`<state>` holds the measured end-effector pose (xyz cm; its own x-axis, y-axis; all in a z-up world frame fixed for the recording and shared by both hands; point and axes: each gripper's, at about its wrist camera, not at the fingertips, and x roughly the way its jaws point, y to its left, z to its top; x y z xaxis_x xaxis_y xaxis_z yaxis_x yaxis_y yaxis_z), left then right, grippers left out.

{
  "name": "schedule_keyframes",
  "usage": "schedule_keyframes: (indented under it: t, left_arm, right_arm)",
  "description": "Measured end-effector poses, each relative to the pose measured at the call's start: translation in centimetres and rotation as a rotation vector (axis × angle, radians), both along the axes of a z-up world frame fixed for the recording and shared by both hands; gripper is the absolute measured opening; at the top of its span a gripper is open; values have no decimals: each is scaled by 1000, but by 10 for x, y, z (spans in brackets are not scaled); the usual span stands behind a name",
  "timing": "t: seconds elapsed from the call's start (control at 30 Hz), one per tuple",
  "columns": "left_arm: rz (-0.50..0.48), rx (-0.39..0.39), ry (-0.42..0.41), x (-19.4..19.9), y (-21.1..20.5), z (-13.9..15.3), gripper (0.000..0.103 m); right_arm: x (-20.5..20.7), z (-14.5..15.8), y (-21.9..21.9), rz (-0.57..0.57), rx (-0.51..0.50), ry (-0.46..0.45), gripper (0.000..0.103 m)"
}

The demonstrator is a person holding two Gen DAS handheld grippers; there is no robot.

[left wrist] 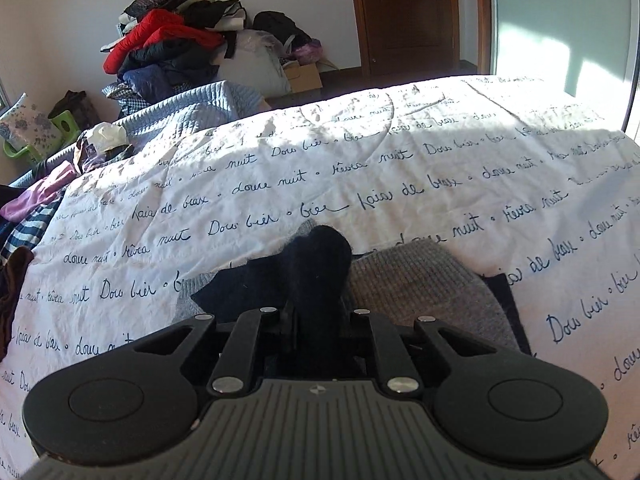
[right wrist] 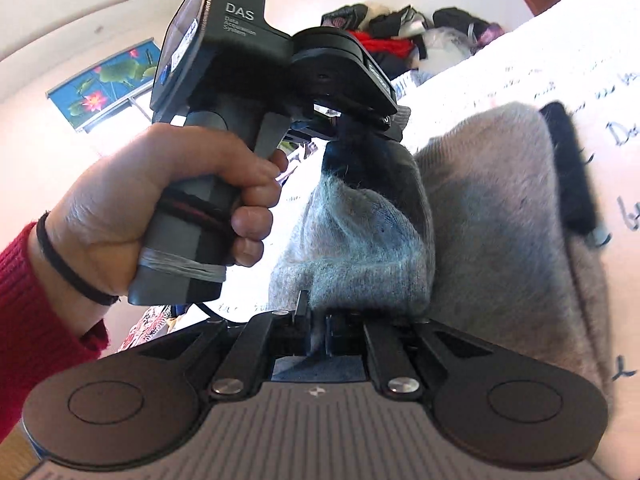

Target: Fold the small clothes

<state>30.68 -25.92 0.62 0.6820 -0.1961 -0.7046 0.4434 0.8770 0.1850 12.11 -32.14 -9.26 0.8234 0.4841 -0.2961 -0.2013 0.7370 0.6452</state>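
at the lower middle of both frames, a grey and dark blue sweater (left wrist: 420, 280) lies on the bed (left wrist: 280, 184), partly lifted. the left hand-held gripper (left wrist: 316, 304) is clamped on its dark blue fold. the right hand-held gripper (right wrist: 316, 320) pinches a fuzzy grey fold, with the left hand (right wrist: 160, 208) at the left of its frame.

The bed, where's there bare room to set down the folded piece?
Bare room: the white script-print bedspread beyond the grey and navy knit garment, out to the sunlit far edge, and the strip to its left. Crowded: the left edge, with loose clothes and the blue quilt. Both claws grip the garment.
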Motion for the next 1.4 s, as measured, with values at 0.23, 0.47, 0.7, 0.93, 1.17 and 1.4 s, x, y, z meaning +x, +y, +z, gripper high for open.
schedule_keyframes:
  t: [0.23,0.47,0.7,0.93,1.17,1.4]
  left_arm:
    - [-17,-31,16,-3,-10,0,15]
    - [-40,-26,35,-8,-21,-8,15]
    - [-54,-31,43,-12,-28,-9,15]
    - [-69,-32,46,-13,-35,-9,15]
    - [-95,-36,52,-17,-44,-13,15]
    - [-126,-58,50,-19,-56,-14,13]
  right_arm:
    - [-13,6,-3,-25,-59,-28,7]
    - [-24,12,3,-40,-92,-28,7]
    - [-33,13,2,-52,-117,-31,7]
    - [-38,17,5,-66,-147,-35,7]
    - [-44,19,13,-76,-168,-37,7]
    - [-47,22,22,-85,-182,-40,7]
